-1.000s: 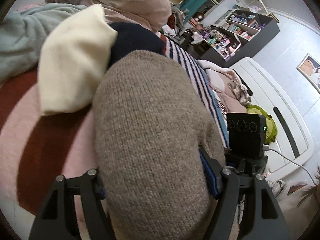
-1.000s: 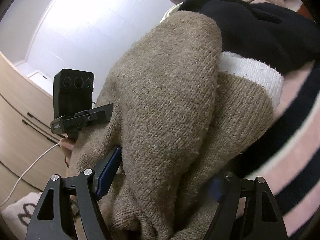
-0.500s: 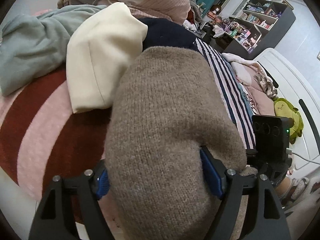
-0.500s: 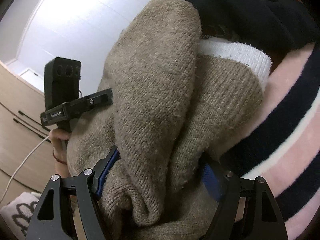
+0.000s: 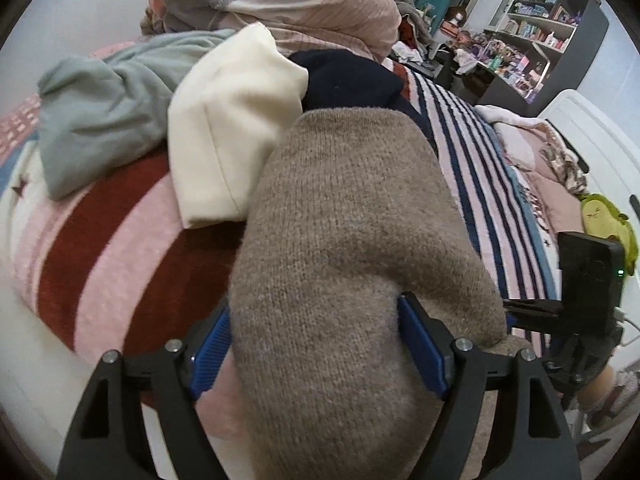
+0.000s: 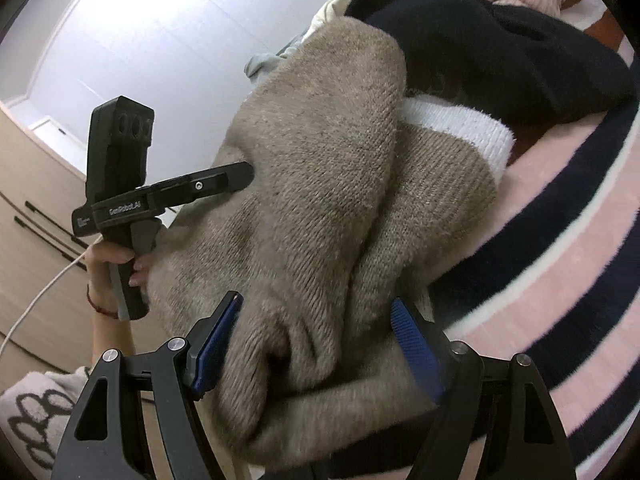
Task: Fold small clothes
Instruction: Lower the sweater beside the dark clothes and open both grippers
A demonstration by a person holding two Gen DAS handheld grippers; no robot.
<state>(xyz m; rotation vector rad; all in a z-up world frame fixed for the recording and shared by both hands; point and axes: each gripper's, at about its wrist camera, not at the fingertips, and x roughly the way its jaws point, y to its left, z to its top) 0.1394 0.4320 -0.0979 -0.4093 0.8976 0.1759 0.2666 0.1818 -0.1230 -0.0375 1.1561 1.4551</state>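
Taupe knit (image 5: 344,248) fills both our grippers: left (image 5: 316,344) clamps it; right (image 6: 316,344) clamps its bunched edge.

The left tool (image 5: 316,344) tilts further down than 1 second earlier, revealing more of the grey-green garment (image 5: 100,120). The right tool (image 6: 316,344) draws back along the brown sweater (image 6: 320,184).

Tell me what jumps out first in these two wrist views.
A bulky taupe knitted garment fills both views, bunched between the blue pads of the left gripper and the right gripper. Behind it on the pink striped blanket lie a cream folded cloth and a navy garment.
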